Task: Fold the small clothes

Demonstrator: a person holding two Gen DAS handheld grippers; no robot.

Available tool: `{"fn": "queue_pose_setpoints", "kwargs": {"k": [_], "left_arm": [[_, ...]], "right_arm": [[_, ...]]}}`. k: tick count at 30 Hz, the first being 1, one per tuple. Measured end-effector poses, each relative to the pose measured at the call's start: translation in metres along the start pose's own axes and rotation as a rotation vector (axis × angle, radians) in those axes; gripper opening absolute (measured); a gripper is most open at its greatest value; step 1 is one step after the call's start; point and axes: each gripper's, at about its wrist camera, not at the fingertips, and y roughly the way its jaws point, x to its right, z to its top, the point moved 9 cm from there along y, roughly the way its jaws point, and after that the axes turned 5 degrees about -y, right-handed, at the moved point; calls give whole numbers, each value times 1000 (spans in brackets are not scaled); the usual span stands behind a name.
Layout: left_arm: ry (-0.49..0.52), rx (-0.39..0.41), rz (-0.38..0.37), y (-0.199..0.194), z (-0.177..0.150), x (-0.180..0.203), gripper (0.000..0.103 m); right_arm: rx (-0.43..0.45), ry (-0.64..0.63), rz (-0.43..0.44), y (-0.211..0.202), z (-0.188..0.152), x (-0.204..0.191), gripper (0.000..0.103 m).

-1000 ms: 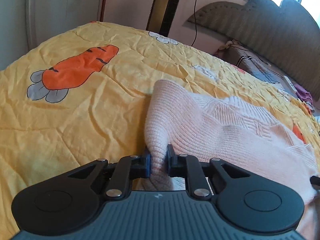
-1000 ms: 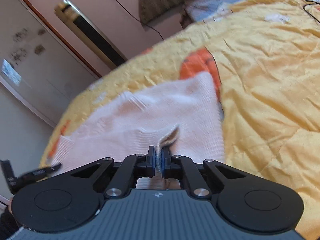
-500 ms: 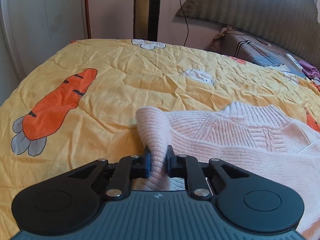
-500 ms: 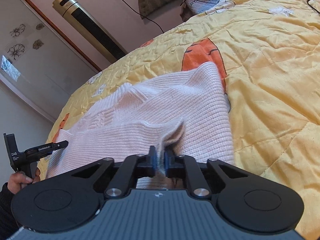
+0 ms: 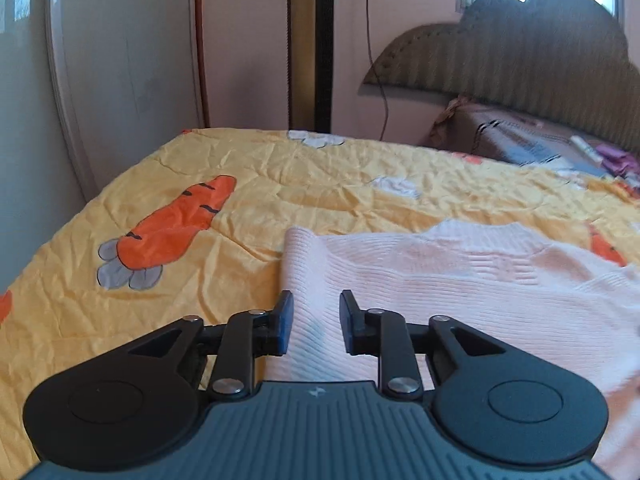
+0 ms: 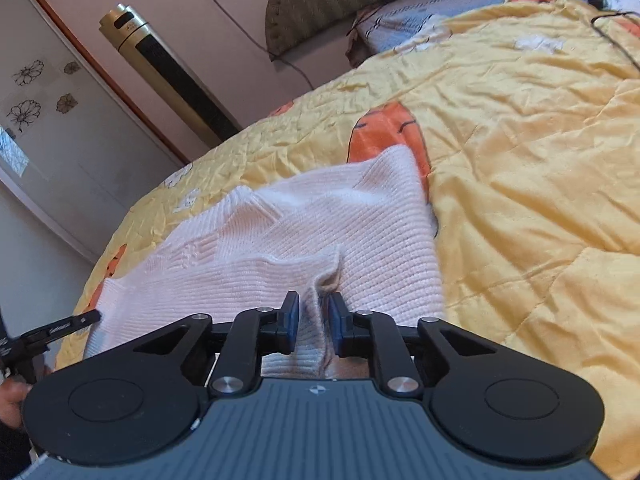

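My left gripper [image 5: 315, 322] has just been opening; jaws now stand a little apart, w/ the pink knit sweater [image 5: 460, 280] lying under and between them, pads not pressing it. The fabric's left fold edge runs up from just beside my left pad. Right gripper [image 6: 313, 322] same story: jaws have just been opening, narrow gap, and a small pinched-up ridge of the sweater [image 6: 304, 240] stands between the pads w/o being squeezed, as far as I can see.

Sweater lies spread flat on the yellow quilt [image 5: 312, 184], near the bed's near edge, collar pointing away from me toward the headboard [image 5: 520, 52]. In the right wrist view its far corner covers part of a carrot print [image 6: 388, 128]; another carrot print [image 5: 172, 228] lies bare, well apart on the left in the left wrist view. Left gripper's fingertip [image 6: 86, 317] shows at the sweater's left edge in the right view, my hand [image 6: 12, 402] behind it. Tower fan [image 5: 311, 48] stands beyond the quilt's far edge.
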Motion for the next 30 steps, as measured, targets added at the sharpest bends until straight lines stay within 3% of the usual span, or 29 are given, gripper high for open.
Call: {"fn": "queue_pose_setpoints", "kwargs": {"k": [2, 4, 7, 9, 11, 15, 19, 21, 23, 26, 28, 30], "left_arm": [[15, -35, -111, -19, -26, 23, 63], [98, -105, -121, -18, -58, 42, 64], [156, -138, -18, -6, -84, 35, 63], [136, -126, -1, 1, -87, 20, 63], [118, -117, -36, 2, -87, 12, 63], [141, -88, -13, 2, -90, 16, 65], [131, -107, 18, -4, -89, 16, 65], [125, -137, 22, -15, -92, 14, 65], [125, -157, 20, -30, -98, 11, 63], [124, -164, -7, -51, -114, 6, 66], [157, -143, -22, -58, -128, 4, 68], [177, -85, -36, -62, -134, 0, 71]], "right_arm": [[94, -38, -49, -19, 8, -6, 38], [146, -88, -33, -26, 11, -25, 49], [74, -210, 19, -10, -2, -64, 60], [16, -290, 13, 8, -16, -80, 58], [-45, -346, -47, 27, -33, -78, 59], [72, -413, -25, 25, -52, -73, 61], [58, -409, -36, 25, -49, -76, 62], [54, -406, -83, 17, -48, -79, 63], [79, -384, -113, -3, -51, -84, 69], [131, -357, -57, -37, -64, -89, 90], [104, -363, -23, -50, -81, -90, 100], [39, -396, -46, -48, -102, -82, 102]]}}
